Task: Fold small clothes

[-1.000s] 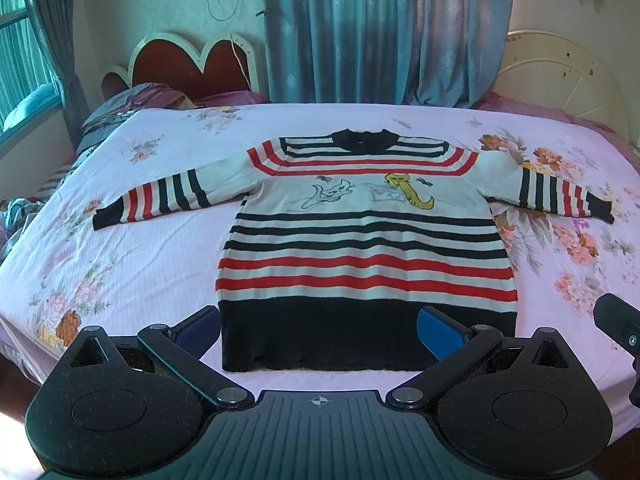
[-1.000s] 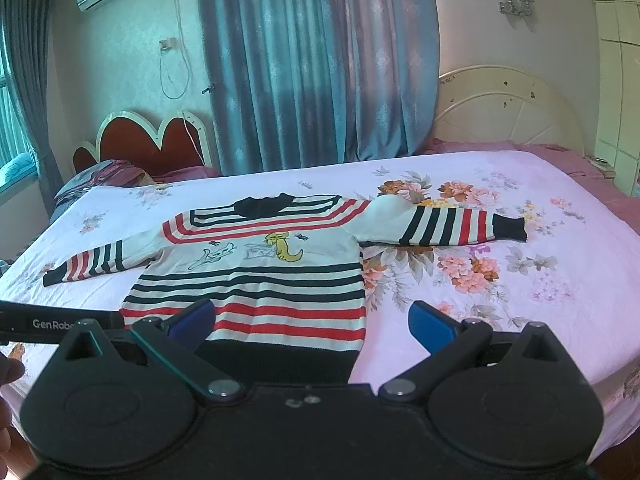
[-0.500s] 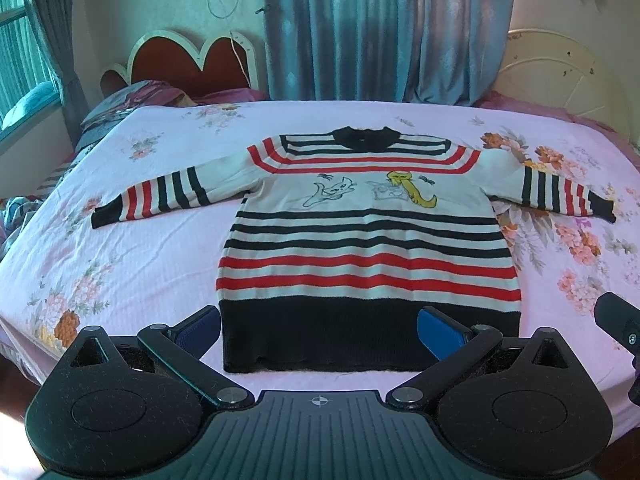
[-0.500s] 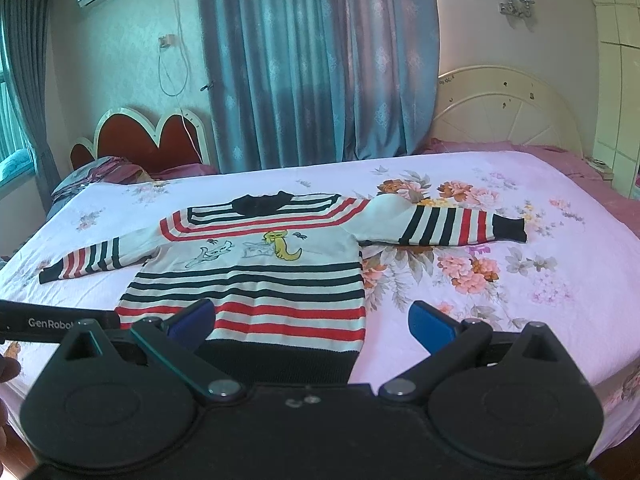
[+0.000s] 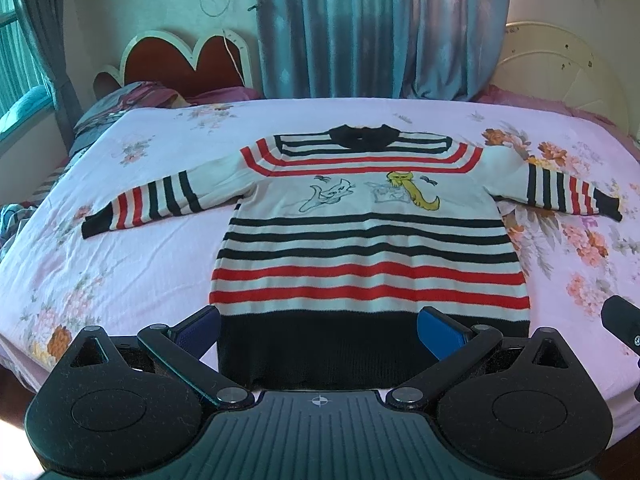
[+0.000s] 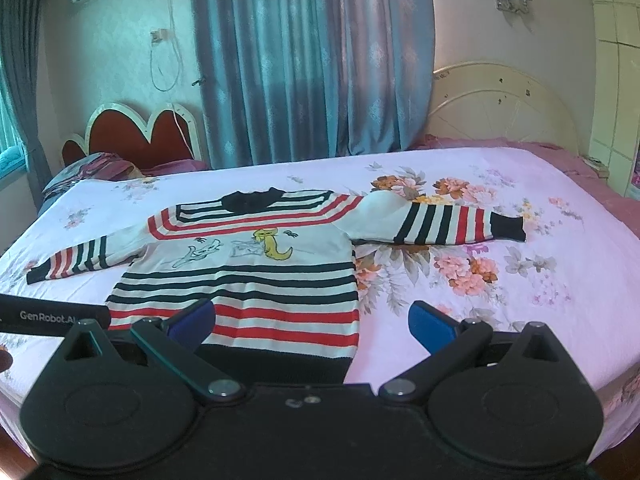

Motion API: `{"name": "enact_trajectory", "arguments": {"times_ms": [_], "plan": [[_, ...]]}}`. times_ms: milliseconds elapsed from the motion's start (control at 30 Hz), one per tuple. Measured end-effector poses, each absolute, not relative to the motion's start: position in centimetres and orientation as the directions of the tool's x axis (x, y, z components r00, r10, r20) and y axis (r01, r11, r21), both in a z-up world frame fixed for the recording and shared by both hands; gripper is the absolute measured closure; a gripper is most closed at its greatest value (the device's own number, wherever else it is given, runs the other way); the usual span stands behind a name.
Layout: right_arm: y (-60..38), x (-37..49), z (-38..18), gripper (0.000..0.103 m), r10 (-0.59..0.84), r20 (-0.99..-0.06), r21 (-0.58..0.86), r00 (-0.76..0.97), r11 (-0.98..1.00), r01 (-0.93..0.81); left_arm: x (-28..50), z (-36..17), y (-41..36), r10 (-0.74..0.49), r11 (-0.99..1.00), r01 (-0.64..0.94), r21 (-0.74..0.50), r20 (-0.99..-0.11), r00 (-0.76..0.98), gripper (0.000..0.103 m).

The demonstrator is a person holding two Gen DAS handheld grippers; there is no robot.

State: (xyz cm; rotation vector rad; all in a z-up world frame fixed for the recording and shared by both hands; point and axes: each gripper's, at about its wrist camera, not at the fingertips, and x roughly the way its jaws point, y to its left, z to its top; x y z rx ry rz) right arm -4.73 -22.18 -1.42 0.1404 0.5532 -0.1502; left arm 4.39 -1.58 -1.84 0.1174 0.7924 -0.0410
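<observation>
A striped knit sweater point(image 5: 368, 240) w/ a cartoon-cat front is laid flat on the pink floral bedsheet point(image 5: 120, 260), collar toward the far edge, hem toward the near edge, both sleeves spread out to the sides. Behind the bed, blue-grey curtains point(image 5: 380, 28) are hung at centre; a red heart-shaped headboard point(image 5: 176, 56) is set to the left, a cream arched headboard point(image 5: 560, 64) to the right. The left gripper point(image 5: 318, 334) is held over the hem, fingers apart; the right gripper point(image 6: 312, 322) likewise, over the hem's right corner.
</observation>
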Motion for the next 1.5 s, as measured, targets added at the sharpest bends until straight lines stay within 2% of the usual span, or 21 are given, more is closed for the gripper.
{"name": "enact_trajectory", "arguments": {"times_ms": [633,800,900,1033,1500], "plan": [[-22.7,1.1,-2.3,0.001,-0.145,-0.553,0.096,0.821,0.967,0.236,13.1,-3.4,-2.3,-0.024,0.987,0.133,0.087,-0.744,0.668,0.0],[-22.7,3.3,-2.7,0.012,-0.172,-0.564,0.096,0.808,0.958,0.27,16.4,-4.0,-2.4,-0.048,0.981,0.172,0.088,-0.752,0.657,0.0],[-22.7,4.6,-3.0,0.023,-0.193,-0.565,0.104,0.802,0.948,0.302,18.6,-4.5,-2.4,-0.061,0.974,0.204,0.098,-0.756,0.652,0.0],[-22.9,6.6,-3.6,0.03,-0.235,-0.582,0.108,0.778,0.927,0.36,21.8,-5.2,-2.1,-0.075,0.965,0.239,0.108,-0.76,0.645,0.0],[-26.9,12.0,-5.3,0.033,-0.326,-0.631,0.114,0.704,0.858,0.5,30.0,-7.5,-4.1,-0.135,0.947,0.31,0.086,-0.768,0.626,0.0]]}}
